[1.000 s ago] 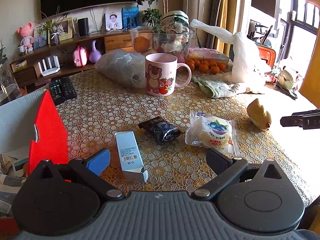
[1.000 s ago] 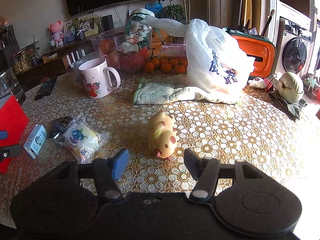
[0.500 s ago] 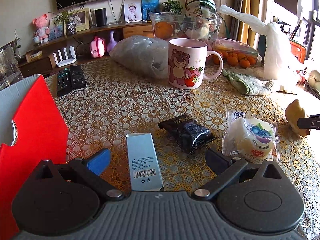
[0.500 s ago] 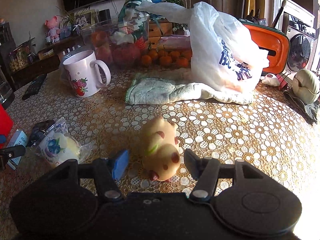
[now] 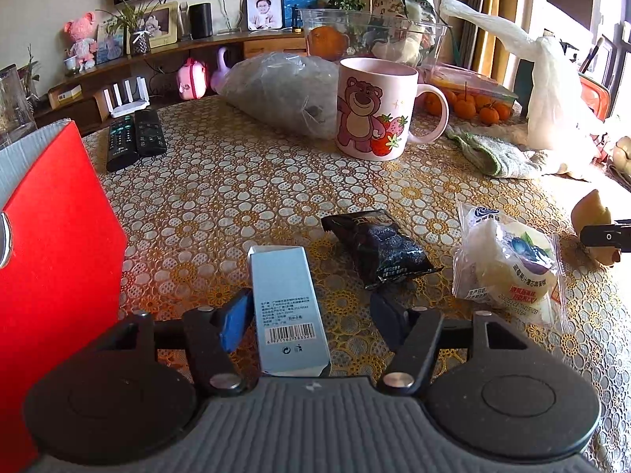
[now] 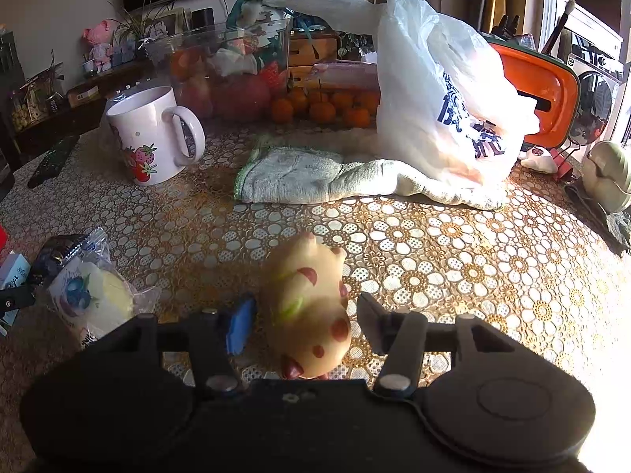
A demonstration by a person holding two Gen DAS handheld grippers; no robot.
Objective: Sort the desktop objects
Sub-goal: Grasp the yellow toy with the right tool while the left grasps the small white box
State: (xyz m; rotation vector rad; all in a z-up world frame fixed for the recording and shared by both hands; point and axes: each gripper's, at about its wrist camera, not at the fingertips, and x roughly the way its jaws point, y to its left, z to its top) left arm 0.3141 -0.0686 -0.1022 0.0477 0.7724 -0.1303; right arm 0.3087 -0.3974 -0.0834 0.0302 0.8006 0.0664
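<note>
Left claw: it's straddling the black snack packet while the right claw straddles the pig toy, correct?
Not quite. The left wrist view shows the left claw closing around the blue box; the black packet lies beyond its right finger. The right claw does straddle the pig toy.

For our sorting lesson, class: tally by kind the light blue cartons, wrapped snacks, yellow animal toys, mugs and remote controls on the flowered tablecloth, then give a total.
Light blue carton: 1
Wrapped snacks: 2, black packet and blueberry bun
Yellow animal toy: 1
Mug: 1
Remote controls: 2
Total: 7
</note>
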